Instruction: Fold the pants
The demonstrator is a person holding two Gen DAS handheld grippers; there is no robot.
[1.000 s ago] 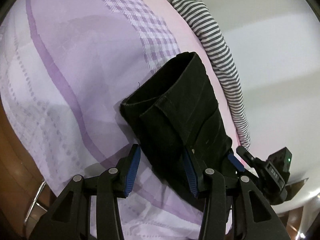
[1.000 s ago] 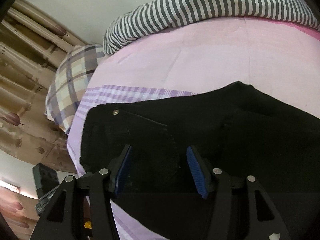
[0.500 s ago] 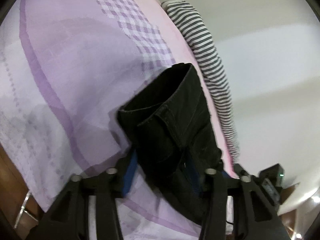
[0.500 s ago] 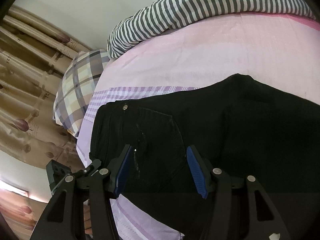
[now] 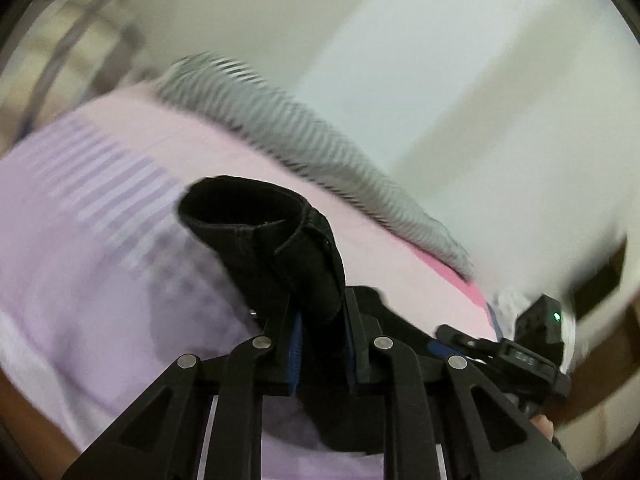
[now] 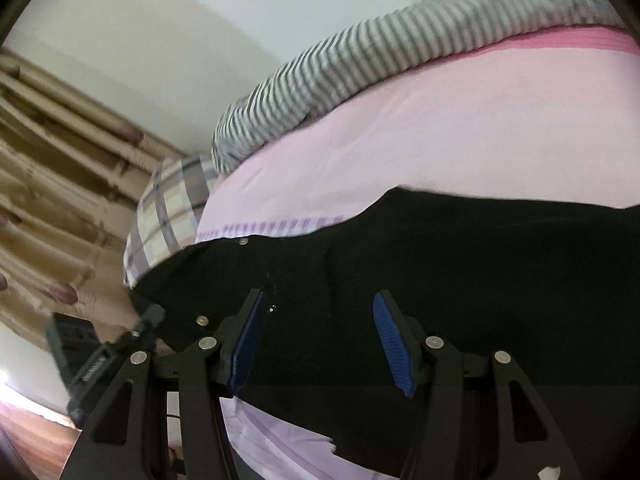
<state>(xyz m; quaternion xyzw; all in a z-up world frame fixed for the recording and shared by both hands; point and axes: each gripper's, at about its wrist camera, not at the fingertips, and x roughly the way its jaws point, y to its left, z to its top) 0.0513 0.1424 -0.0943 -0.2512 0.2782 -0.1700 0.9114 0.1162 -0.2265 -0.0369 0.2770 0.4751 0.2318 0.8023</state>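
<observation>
pants (image 6: 460,264) on bed (image 6: 440,120) | blanket (image 6: 400,48) behind | pillow (image 6: 168,208) left

The black heavy-cotton pants (image 5: 280,240) lie on the pink and lilac patterned bed sheet (image 5: 100,260). In the left wrist view, one leg end is raised off the sheet, its hem standing open as a dark oval tube. The lifted cloth is bunched into thick overlapping folds with visible seams. In the right wrist view, the waist section (image 6: 440,272) spreads flat and wide across the sheet, with small metal rivets at the pocket corners. Its lower edge lies near the sheet's front border.
</observation>
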